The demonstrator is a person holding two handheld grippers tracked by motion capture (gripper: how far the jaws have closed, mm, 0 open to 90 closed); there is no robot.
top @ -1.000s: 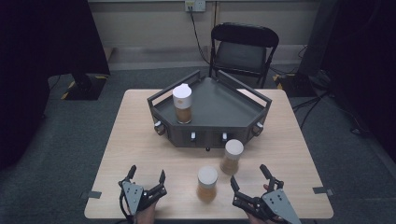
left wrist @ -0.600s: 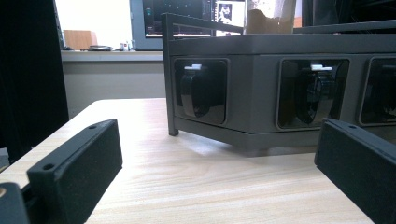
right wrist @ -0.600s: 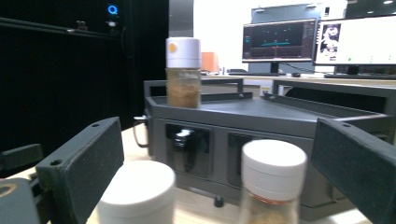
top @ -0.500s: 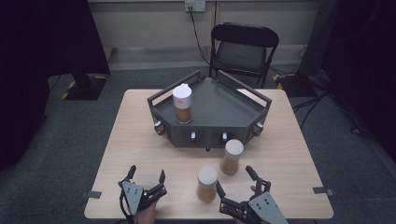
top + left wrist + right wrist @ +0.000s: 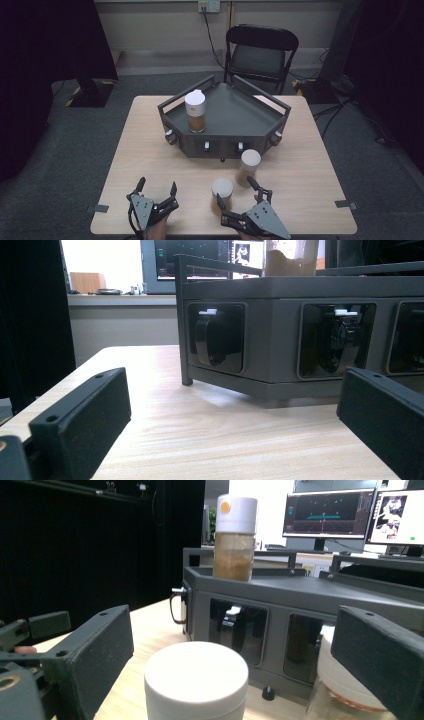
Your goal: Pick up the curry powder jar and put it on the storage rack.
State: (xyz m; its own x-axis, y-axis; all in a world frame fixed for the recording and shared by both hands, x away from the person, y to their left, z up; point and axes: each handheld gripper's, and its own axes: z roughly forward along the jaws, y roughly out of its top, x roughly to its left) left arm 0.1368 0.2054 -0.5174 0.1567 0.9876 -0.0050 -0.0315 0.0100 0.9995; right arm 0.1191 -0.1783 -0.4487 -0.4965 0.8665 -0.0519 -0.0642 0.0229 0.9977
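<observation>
A dark hexagonal tray (image 5: 235,112) stands at the table's middle, with a white-capped jar of brown stuff (image 5: 195,111) upright on its left part. Two more white-lidded jars stand on the table before it: one (image 5: 248,166) close to the tray's front, one (image 5: 222,194) nearer me. My right gripper (image 5: 235,190) is open, its jaws spread on either side of the nearer jar (image 5: 196,680) without touching it; the other jar (image 5: 340,690) sits by the right jaw. My left gripper (image 5: 157,186) rests open and empty at the front left, facing the tray's front (image 5: 280,340).
The light wooden table (image 5: 150,145) has bare room left of the tray. Knobs or rollers sit in recesses (image 5: 215,337) along the tray's front wall. A black folding chair (image 5: 260,55) stands beyond the table. Monitors (image 5: 325,512) glow in the background.
My right gripper has moved left and forward and turned, so its open jaws now flank the nearer jar. The left gripper and the jars have stayed put.
</observation>
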